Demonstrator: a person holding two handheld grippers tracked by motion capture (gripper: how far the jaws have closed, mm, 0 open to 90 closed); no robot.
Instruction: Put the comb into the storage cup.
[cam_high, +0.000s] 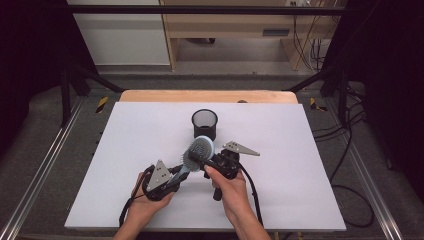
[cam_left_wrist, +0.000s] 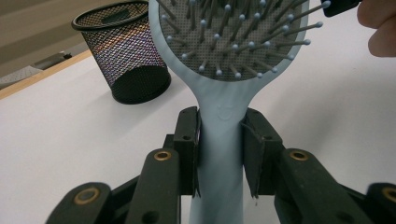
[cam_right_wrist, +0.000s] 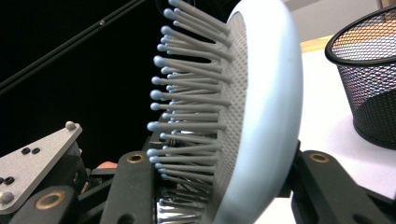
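White sheeting covers the one table (cam_high: 280, 150), its wooden edge showing at the far side. One black mesh cup (cam_high: 205, 124) stands upright near the middle, just beyond the grippers. One pale blue hairbrush (cam_high: 198, 151) is held off the table between two grippers — bristles up in the high view. The left gripper (cam_left_wrist: 219, 144) has its jaws closed on the brush handle, one pad on each side. The right gripper (cam_right_wrist: 219, 186) straddles the brush head, one jaw on the bristle side and one against the smooth back — clamped on it. Two hands hold the grippers; the right hand (cam_high: 231, 190) is beside the left hand (cam_high: 145, 200).
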